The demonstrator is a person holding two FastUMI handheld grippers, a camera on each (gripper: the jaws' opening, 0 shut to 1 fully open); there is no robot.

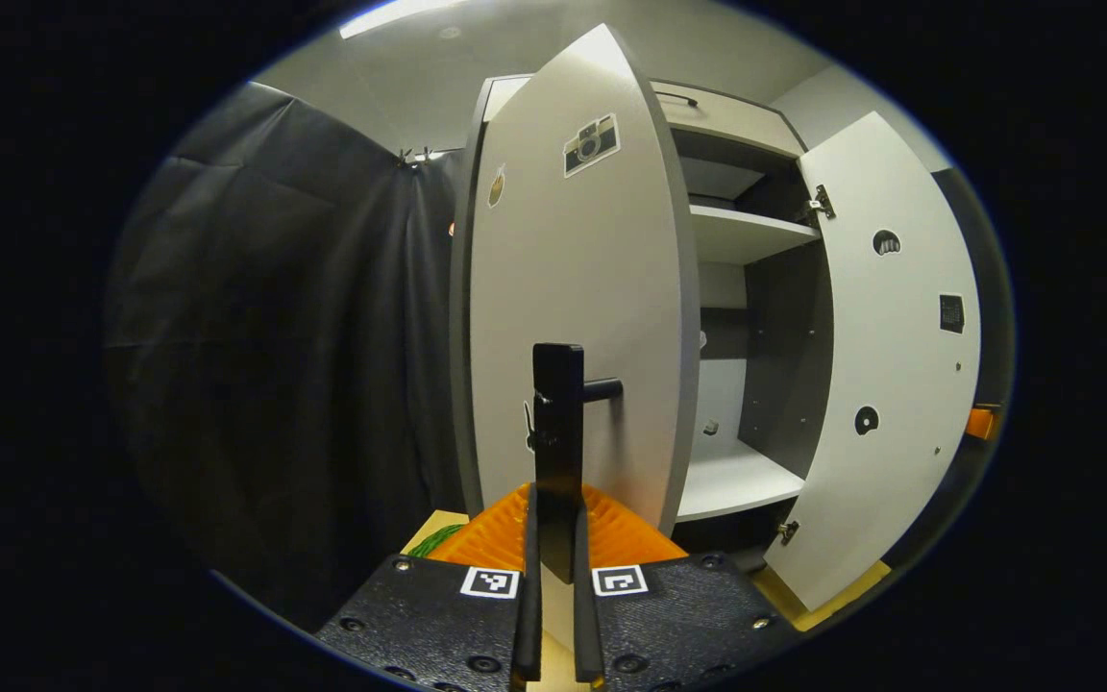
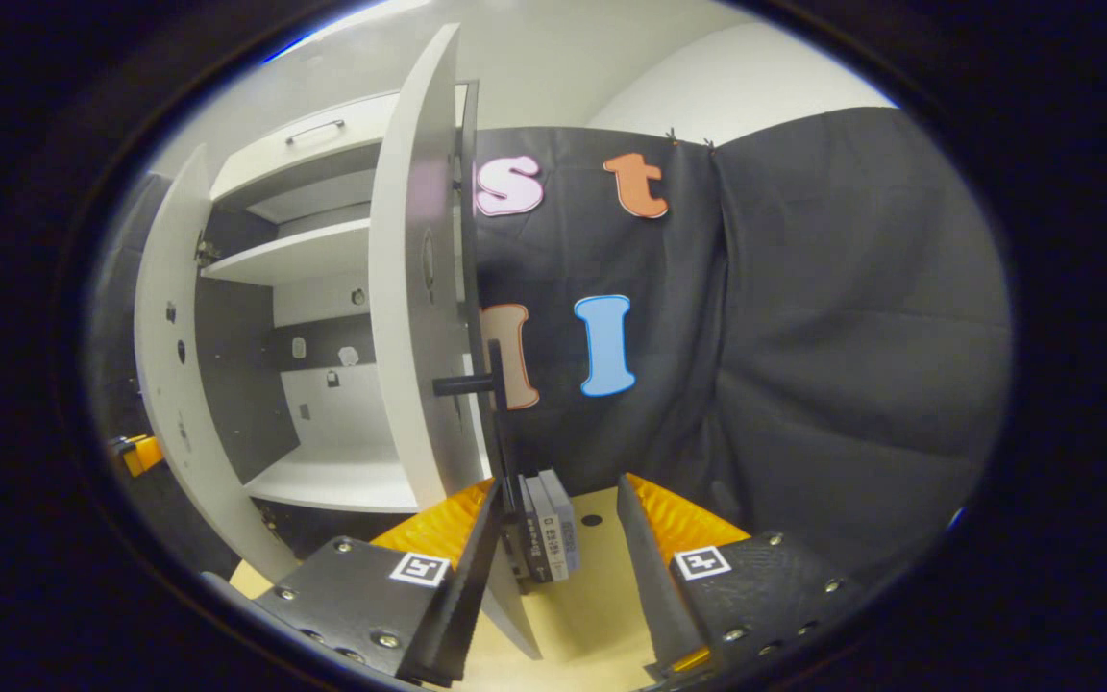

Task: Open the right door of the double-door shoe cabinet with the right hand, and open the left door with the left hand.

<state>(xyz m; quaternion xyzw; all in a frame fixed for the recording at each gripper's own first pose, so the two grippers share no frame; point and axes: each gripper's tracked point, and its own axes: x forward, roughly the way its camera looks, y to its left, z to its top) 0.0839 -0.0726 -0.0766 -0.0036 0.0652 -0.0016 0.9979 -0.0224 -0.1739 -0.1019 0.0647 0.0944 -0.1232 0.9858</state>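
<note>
The left door (image 1: 573,288) of the white shoe cabinet stands swung outward, a camera sticker near its top. Its dark bar handle (image 1: 558,404) rises straight between my left gripper's (image 1: 556,500) fingers, which are shut on it. Farther right, the right door (image 1: 890,365) hangs wide open. In the right gripper view that right door (image 2: 419,317) shows edge-on, and its dark handle (image 2: 496,404) runs down just inside the left finger (image 2: 467,567) of my right gripper (image 2: 560,490). That gripper is open, its jaws spread well apart. The left door (image 2: 169,365) shows beyond the cabinet's inside.
White shelves (image 1: 750,235) and a bottom board (image 1: 736,481) show inside the cabinet, with a drawer front (image 2: 313,144) above. Black cloth walls hang on both sides. Small grey blocks (image 2: 549,524) stand on the tan floor board (image 2: 592,596) between my right fingers.
</note>
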